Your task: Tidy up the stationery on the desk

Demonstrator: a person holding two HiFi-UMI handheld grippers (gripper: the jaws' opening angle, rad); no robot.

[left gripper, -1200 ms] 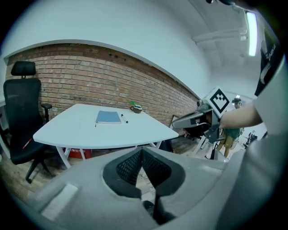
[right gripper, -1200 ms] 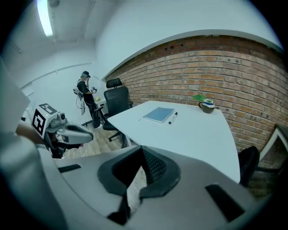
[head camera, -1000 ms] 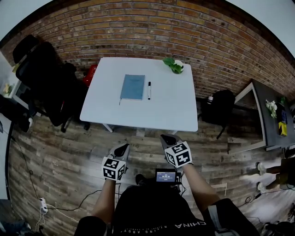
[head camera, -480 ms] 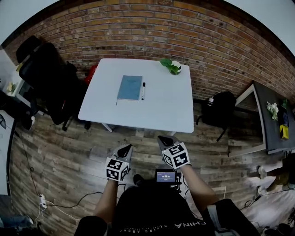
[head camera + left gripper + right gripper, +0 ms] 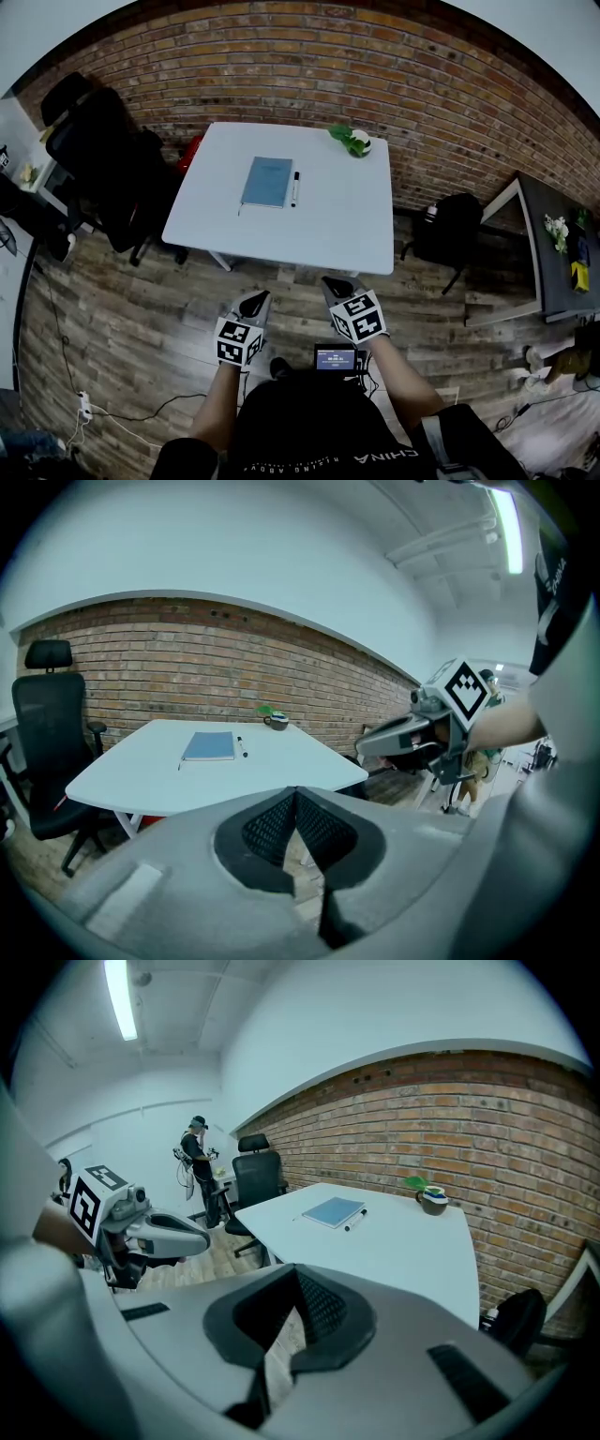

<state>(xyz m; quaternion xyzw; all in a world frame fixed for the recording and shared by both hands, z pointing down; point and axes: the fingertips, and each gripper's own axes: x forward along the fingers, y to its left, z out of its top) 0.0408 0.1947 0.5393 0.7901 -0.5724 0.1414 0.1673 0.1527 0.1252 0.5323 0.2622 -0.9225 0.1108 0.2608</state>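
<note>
A blue notebook (image 5: 267,181) lies on the white desk (image 5: 319,230), with a black-and-white marker pen (image 5: 294,188) just right of it. Both also show far ahead in the left gripper view, notebook (image 5: 209,746) and pen (image 5: 241,747), and in the right gripper view, notebook (image 5: 333,1211) and pen (image 5: 354,1220). My left gripper (image 5: 256,303) and right gripper (image 5: 334,287) hover over the wooden floor, well short of the desk's near edge. Both are shut with nothing between the jaws.
A small pot with a green plant (image 5: 356,140) stands at the desk's far right corner by the brick wall. A black office chair (image 5: 98,159) is left of the desk, a black backpack (image 5: 450,225) to its right. A person (image 5: 199,1171) stands far off.
Both grippers have edged slightly toward the desk, the left one more. The desk and its objects have shifted a little in the head view as the head moved.
</note>
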